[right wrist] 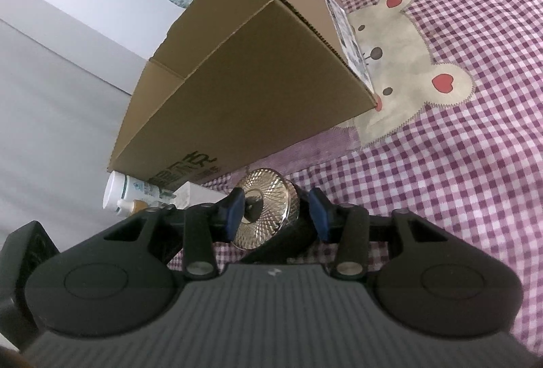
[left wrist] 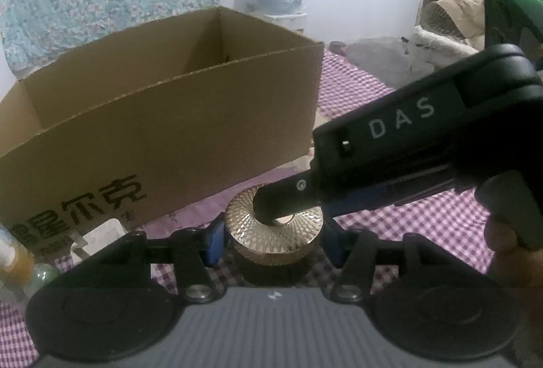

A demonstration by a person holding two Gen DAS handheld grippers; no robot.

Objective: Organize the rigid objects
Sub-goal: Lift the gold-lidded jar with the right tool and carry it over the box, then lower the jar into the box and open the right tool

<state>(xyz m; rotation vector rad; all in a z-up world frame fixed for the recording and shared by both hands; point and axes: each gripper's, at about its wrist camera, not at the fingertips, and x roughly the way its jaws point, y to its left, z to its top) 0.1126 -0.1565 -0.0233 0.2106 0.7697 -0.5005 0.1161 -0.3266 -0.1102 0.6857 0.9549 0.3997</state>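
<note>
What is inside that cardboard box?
The box is open on top. Only its bare inner walls show, with nothing poking above the rim. Its floor is hidden behind the near wall, so anything lying low inside cannot be seen.

Everything's sitting on a bed covered with a purple-and-white checked sheet (right wrist: pixel 458 164) that has a beige bear patch (right wrist: pixel 407 62) sewn on. An open cardboard box (left wrist: pixel 163 116) sits right on it, partly over the bear. A gold-lidded black jar (left wrist: pixel 275 232) sits just in front, with a white bottle (right wrist: pixel 118 195) lying by the box's corner.
</note>
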